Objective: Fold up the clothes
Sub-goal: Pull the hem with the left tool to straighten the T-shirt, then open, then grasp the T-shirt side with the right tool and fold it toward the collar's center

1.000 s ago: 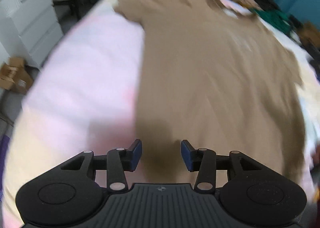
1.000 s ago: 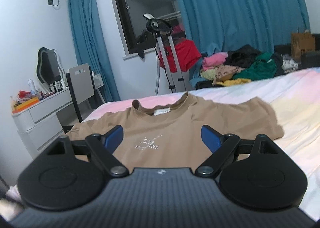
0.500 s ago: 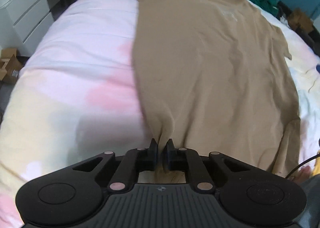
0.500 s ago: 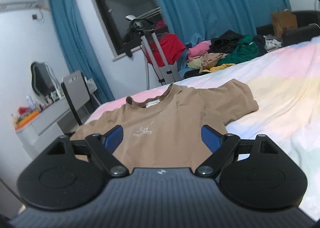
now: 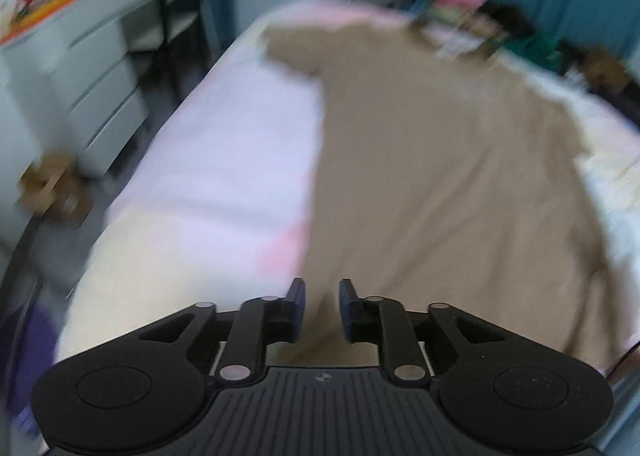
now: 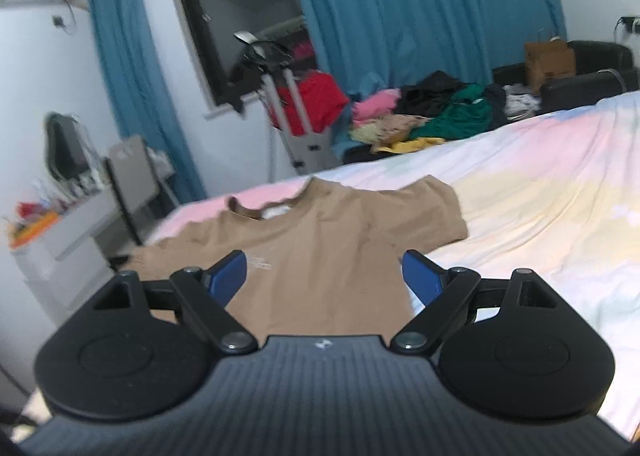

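Observation:
A tan T-shirt (image 5: 440, 159) lies spread flat on the pastel bed sheet (image 5: 224, 159), collar at the far end. My left gripper (image 5: 322, 296) hovers over the shirt's near hem at its left corner. Its jaws are opening, with a narrow gap, and the pads do not press the cloth seen through that gap. This view is blurred by motion. In the right wrist view the T-shirt (image 6: 328, 228) shows its collar and a small white chest print. My right gripper (image 6: 324, 272) stands wide open above the shirt's near part, holding nothing.
White drawers (image 5: 92, 67) and a cardboard box (image 5: 52, 191) stand left of the bed. A chair (image 6: 132, 175) and a garment steamer stand (image 6: 296, 127) are beyond it. A pile of mixed clothes (image 6: 432, 111) lies before blue curtains. The sheet (image 6: 540, 195) stretches to the right.
The left gripper, open a second ago, shut on the shirt's hem, then parted its jaws and rose. The right gripper stayed open while it moved, so the shirt now sits lower and more to the left in its view.

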`<act>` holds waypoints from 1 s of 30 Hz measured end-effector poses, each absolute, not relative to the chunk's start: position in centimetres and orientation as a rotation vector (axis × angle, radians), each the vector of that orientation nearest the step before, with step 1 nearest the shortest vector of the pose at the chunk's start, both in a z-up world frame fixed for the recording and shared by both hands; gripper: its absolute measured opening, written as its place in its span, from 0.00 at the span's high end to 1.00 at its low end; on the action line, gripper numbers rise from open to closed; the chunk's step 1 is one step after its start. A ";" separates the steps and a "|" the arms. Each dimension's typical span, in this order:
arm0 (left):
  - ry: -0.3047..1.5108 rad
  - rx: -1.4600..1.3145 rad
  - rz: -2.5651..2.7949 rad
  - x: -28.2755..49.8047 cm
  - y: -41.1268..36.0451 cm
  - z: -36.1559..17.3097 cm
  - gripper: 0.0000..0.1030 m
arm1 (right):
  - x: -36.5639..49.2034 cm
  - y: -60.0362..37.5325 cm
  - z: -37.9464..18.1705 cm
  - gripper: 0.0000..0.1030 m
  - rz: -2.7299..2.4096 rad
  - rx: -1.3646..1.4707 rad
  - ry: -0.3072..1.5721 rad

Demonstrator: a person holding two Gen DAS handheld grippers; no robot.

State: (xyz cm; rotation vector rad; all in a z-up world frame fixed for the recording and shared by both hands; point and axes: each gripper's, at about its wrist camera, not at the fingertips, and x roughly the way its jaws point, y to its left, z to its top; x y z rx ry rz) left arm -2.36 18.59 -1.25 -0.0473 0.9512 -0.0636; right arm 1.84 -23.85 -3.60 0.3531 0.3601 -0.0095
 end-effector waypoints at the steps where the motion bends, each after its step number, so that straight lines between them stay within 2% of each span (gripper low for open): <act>1: 0.914 -0.062 -0.094 -2.0 17.5 -0.9 0.72 | 1.4 -24.2 -3.6 0.16 0.000 0.368 0.357; 3: 0.839 -0.092 -0.153 -1.3 15.2 -0.1 0.67 | 0.7 -24.8 -3.7 0.16 0.000 0.384 0.357; 8: 0.714 -0.161 -0.261 0.8 9.6 0.4 0.45 | 2.6 -26.9 -4.5 0.16 0.011 0.588 0.418; 10: 0.663 -0.157 -0.261 1.7 7.8 -0.8 0.32 | 3.9 -27.9 -5.1 0.16 0.030 0.709 0.436; 15: 0.578 -0.121 -0.103 2.6 7.8 -4.1 0.30 | 10.9 -30.8 -9.3 0.16 -0.027 0.931 0.498; 20: 0.619 -0.103 -0.054 4.4 9.2 -6.7 0.30 | 17.1 -33.4 -15.8 0.14 -0.180 1.103 0.499; 23: 0.620 -0.159 -0.041 5.3 10.4 -7.3 0.30 | 19.5 -34.1 -18.8 0.14 -0.200 1.143 0.490; 30: 0.627 -0.186 -0.020 7.5 12.4 -9.0 0.30 | 22.7 -34.1 -19.5 0.13 -0.191 1.010 0.345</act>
